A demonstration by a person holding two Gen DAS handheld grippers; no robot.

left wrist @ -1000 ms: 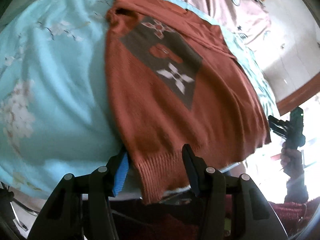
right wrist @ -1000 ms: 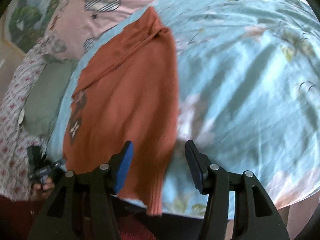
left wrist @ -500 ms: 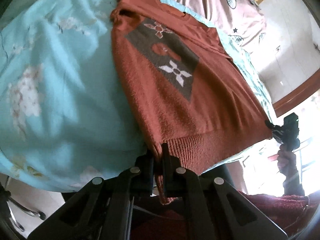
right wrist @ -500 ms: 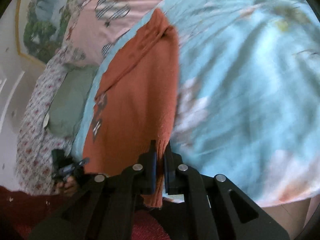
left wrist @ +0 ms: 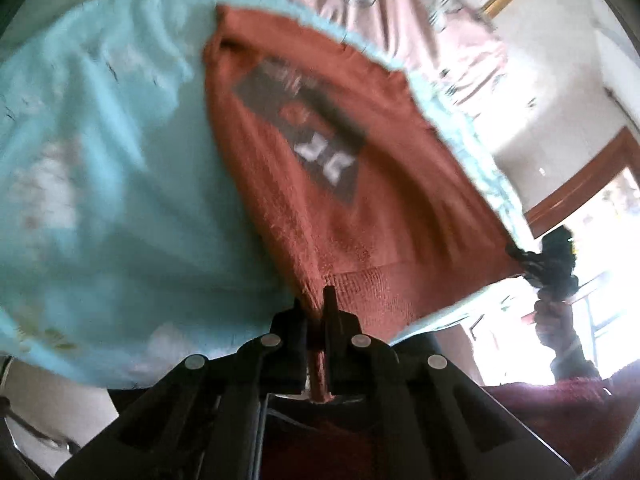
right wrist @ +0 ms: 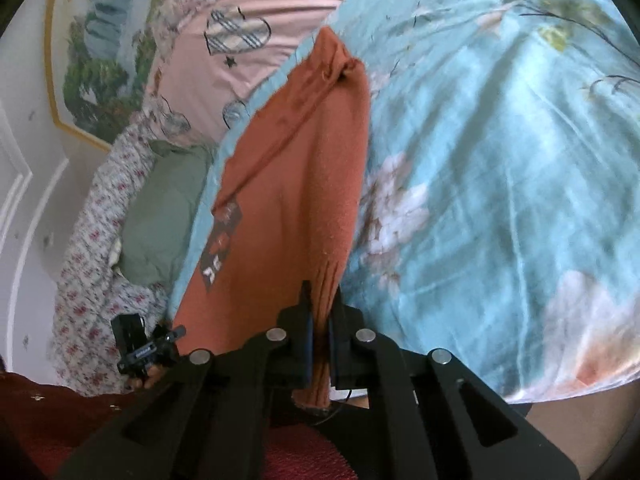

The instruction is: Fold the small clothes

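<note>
Both hand-held grippers, left gripper (left wrist: 316,312) and right gripper (right wrist: 320,312), pinch the rust-orange knitted sweater's (left wrist: 360,184) ribbed hem, which might slip free if tugged unevenly.

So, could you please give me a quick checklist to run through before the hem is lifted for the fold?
1. Left gripper shut on the sweater hem: ok.
2. Right gripper shut on the other hem corner: ok.
3. Hem stretched between the two grippers: ok.
4. Collar end lying flat on the sheet: cannot tell, it looks bunched.
5. Sleeves tucked in: cannot tell.
6. Sheet beside the sweater bare: ok.
</note>
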